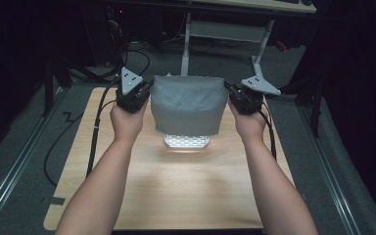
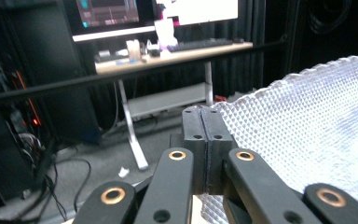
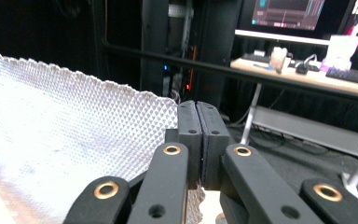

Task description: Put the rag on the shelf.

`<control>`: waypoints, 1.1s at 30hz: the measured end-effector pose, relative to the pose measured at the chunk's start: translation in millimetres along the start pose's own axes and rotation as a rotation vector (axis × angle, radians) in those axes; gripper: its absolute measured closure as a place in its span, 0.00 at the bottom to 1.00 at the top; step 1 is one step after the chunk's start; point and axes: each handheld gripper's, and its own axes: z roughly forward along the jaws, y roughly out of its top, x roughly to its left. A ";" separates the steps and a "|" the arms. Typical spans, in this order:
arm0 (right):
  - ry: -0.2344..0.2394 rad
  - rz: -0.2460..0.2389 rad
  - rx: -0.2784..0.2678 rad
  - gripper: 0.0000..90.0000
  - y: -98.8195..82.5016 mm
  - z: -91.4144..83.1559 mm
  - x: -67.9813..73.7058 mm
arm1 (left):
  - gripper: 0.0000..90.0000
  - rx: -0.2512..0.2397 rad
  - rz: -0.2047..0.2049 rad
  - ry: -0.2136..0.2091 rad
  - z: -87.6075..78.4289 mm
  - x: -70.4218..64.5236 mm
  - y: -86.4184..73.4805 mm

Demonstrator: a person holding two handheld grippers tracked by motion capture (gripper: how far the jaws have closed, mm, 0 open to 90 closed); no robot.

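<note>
1. A grey waffle-textured cloth [image 1: 188, 105] hangs in the air over the far half of the wooden table [image 1: 176, 196], stretched between the two grippers. Its lower edge is just above, or brushing, the tabletop; I cannot tell which.
2. The left gripper [image 1: 147, 90] pinches the cloth's upper left corner. In the left gripper view its jaws are pressed flat together with the textured fabric [image 2: 307, 135] running out from them.
3. The right gripper [image 1: 230, 90] pinches the upper right corner in the same way, its jaws closed together on the cloth [image 3: 74, 140] in the right gripper view.
4. The step in hand looks like spreading the cloth or starting a fold. To do it well, keep both corners level and the top edge taut, so the cloth hangs square without sagging.
5. Lower or swing both hands together; if one leads, the cloth will likely skew or crease.
6. A bright patch of light [image 1: 186, 142] falls on the table beneath the cloth.
7. The table stands on grey carpet, with black cables [image 1: 95, 132] trailing off its left side.
8. The room is dark. Beyond the table is a white-legged desk [image 1: 254, 10], carrying lit monitors [image 2: 112, 14] and a keyboard [image 2: 200, 45].
</note>
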 end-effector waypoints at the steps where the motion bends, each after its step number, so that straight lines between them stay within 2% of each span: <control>1: -0.002 -0.001 0.013 1.00 -0.1 4.0 -1.9 | 1.00 0.018 0.008 0.003 5.2 0.4 -1.5; 2: -0.004 -0.001 0.025 1.00 -0.8 8.2 -3.7 | 1.00 0.036 0.018 0.007 10.4 0.9 -3.4; 3: -0.006 -0.002 0.040 1.00 -2.2 12.6 -5.7 | 1.00 0.078 0.013 -0.001 20.6 3.5 -8.5; 6: 0.006 0.010 0.093 1.00 -11.6 26.1 -10.8 | 1.00 0.150 -0.011 -0.029 32.6 8.7 -21.0; 8: 0.019 0.022 0.114 1.00 -19.5 32.5 -13.5 | 1.00 0.178 -0.013 -0.057 36.5 11.2 -31.9; 9: 0.029 0.028 0.123 1.00 -23.7 35.1 -14.9 | 1.00 0.178 -0.013 -0.057 36.5 11.2 -31.9; 10: 0.040 0.034 0.136 1.00 -27.7 37.4 -15.9 | 1.00 0.203 -0.025 -0.076 38.3 13.4 -42.5; 12: 0.049 0.033 0.146 1.00 -35.7 39.6 -15.9 | 1.00 0.232 -0.014 -0.090 39.6 12.3 -50.9; 15: 0.059 0.053 0.149 1.00 -43.5 41.2 -15.4 | 1.00 0.241 -0.011 -0.098 39.2 11.0 -59.0; 17: 0.067 0.060 0.168 1.00 -55.8 42.9 -14.3 | 1.00 0.252 -0.044 -0.119 36.9 12.3 -71.8; 18: 0.072 0.061 0.171 1.00 -59.8 42.8 -13.4 | 1.00 0.252 -0.044 -0.119 36.9 12.3 -71.8; 21: 0.086 0.079 0.175 1.00 -70.1 40.8 -12.3 | 1.00 0.260 -0.055 -0.141 32.5 9.9 -86.4; 25: 0.089 0.073 0.194 1.00 -81.6 37.7 -8.7 | 1.00 0.255 -0.083 -0.165 27.4 6.0 -97.7; 27: 0.091 0.070 0.202 1.00 -88.2 36.4 -7.0 | 1.00 0.253 -0.078 -0.175 25.5 2.8 -102.4; 31: 0.099 0.078 0.221 1.00 -101.0 33.1 -4.5 | 1.00 0.263 -0.099 -0.197 24.0 -1.8 -111.1; 33: 0.104 0.079 0.215 1.00 -105.8 30.9 -2.9 | 1.00 0.265 -0.112 -0.208 23.3 -3.3 -115.9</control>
